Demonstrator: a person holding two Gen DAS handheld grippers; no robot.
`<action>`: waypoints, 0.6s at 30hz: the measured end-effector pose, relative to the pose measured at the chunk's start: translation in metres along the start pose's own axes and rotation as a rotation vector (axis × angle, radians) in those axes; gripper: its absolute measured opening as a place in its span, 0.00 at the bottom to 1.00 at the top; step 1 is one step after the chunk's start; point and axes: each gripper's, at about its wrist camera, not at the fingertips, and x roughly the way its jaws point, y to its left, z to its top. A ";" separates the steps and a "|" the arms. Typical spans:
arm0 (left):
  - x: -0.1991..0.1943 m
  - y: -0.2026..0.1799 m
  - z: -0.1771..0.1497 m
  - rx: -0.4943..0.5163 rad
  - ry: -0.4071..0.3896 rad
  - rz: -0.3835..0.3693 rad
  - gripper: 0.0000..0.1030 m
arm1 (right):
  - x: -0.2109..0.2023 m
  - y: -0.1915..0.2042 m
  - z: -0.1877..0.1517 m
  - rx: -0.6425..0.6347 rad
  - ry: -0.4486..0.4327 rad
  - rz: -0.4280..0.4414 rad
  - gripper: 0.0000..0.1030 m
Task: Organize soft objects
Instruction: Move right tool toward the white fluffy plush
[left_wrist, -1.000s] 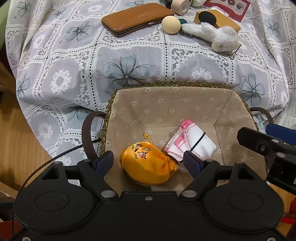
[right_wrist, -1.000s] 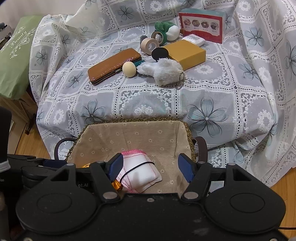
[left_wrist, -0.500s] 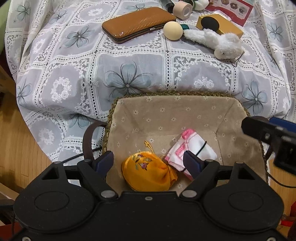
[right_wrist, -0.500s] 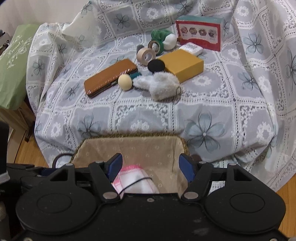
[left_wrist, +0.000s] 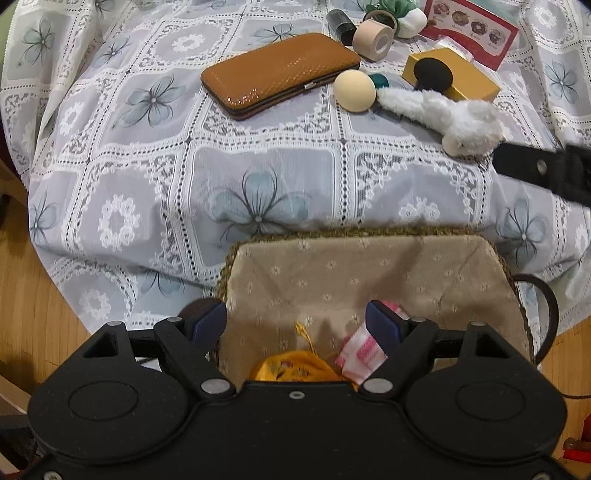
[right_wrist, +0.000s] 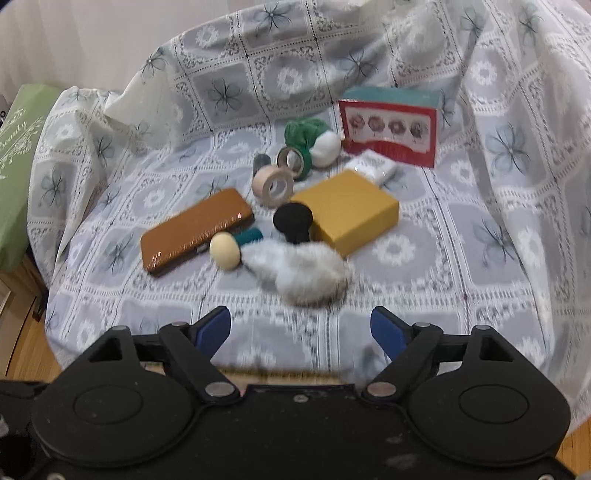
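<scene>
A lined wicker basket stands on the floor before the cloth-covered seat. In it lie an orange pouch and a pink-and-white cloth. My left gripper is open and empty above the basket's near edge. A white plush toy lies on the cloth, also in the right wrist view. My right gripper is open and empty, just short of the plush; part of it shows in the left wrist view. A green-and-white soft toy lies further back.
On the cloth lie a brown wallet, a cream ball, tape rolls, a yellow box with a black puff, and a red picture box. A green cushion is at left.
Both grippers have risen from the basket and moved forward toward the seat. The right gripper now faces the plush, with only the basket's rim in its view.
</scene>
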 end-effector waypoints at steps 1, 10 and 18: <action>0.001 0.001 0.002 0.000 -0.001 0.000 0.76 | 0.004 0.001 0.003 -0.007 -0.005 0.003 0.82; 0.011 0.006 0.025 -0.011 -0.015 0.006 0.76 | 0.051 0.000 0.024 -0.037 0.024 -0.012 0.85; 0.015 0.012 0.042 -0.026 -0.040 0.004 0.76 | 0.078 0.002 0.031 -0.048 0.051 -0.009 0.86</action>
